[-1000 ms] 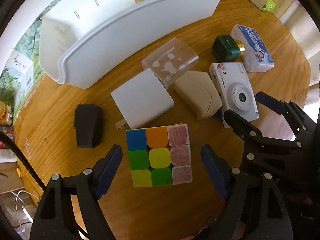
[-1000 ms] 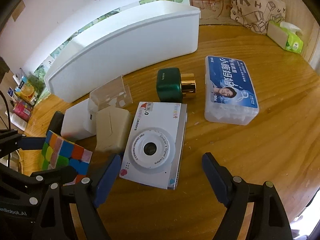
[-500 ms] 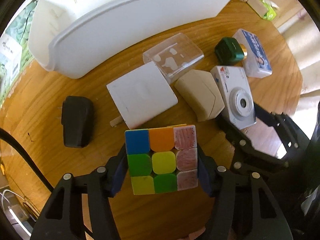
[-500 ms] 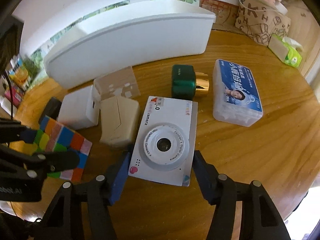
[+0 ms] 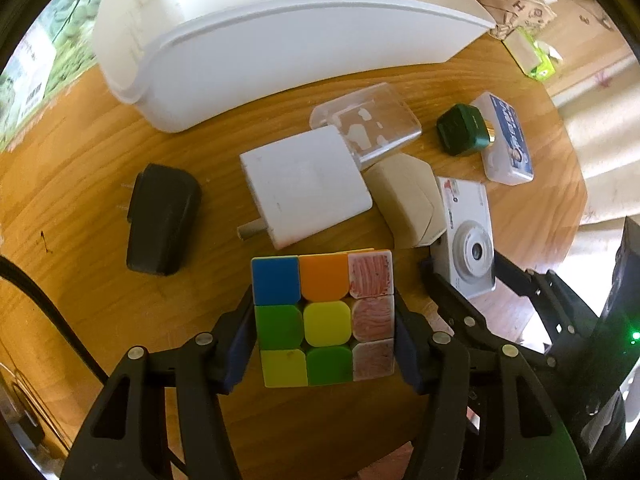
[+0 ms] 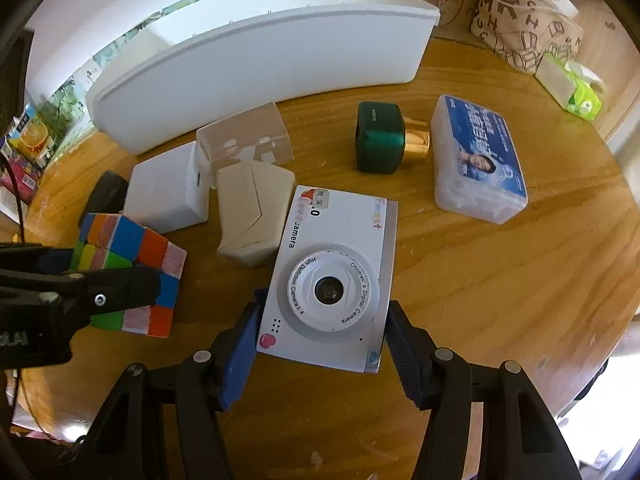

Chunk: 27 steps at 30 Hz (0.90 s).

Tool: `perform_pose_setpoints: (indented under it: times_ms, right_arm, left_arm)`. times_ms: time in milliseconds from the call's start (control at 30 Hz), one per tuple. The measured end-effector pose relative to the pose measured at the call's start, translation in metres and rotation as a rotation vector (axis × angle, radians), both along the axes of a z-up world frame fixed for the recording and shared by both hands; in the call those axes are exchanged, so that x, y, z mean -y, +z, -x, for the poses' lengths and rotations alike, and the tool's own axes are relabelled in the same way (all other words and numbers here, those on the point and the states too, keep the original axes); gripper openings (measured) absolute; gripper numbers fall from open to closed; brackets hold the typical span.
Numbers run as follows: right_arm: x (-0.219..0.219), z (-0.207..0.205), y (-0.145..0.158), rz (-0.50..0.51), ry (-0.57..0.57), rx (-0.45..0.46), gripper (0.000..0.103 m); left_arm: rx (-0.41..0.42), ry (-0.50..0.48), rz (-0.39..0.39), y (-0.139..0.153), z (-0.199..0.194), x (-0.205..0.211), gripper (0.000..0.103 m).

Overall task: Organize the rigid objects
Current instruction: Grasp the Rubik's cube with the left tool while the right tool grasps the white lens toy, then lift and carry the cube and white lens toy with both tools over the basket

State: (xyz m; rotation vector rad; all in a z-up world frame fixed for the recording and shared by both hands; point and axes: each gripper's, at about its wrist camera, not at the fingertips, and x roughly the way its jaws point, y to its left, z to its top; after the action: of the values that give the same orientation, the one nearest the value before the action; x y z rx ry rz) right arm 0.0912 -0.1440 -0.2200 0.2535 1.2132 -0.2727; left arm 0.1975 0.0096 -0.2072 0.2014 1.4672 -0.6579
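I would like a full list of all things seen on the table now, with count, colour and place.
puzzle cube: 1, many colours, between left jaws
toy camera: 1, white, between right jaws
bin: 1, white, back of table
charger: 1, white, middle
black adapter: 1, black, left side
clear box: 1, transparent, before bin
beige box: 1, beige, beside camera
green bottle: 1, green, gold cap
blue-label box: 1, right side
left gripper: 1, black
right gripper: 1, black
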Motion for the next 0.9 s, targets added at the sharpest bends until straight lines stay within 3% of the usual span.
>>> perform_pose_setpoints:
  times_ms: [433, 900]
  right_arm:
    - [0.015, 0.021, 0.019, -0.155, -0.075, -0.005, 0.060]
    - [0.026, 0.032, 0.052, -0.189, -0.049, 0.023, 0.058]
  left_arm:
    - [-0.024, 0.031, -0.038, 0.004, 0.019, -0.014, 0.062]
    - [-0.054, 0.103, -0.063, 0.011, 0.027, -0.033, 0.061]
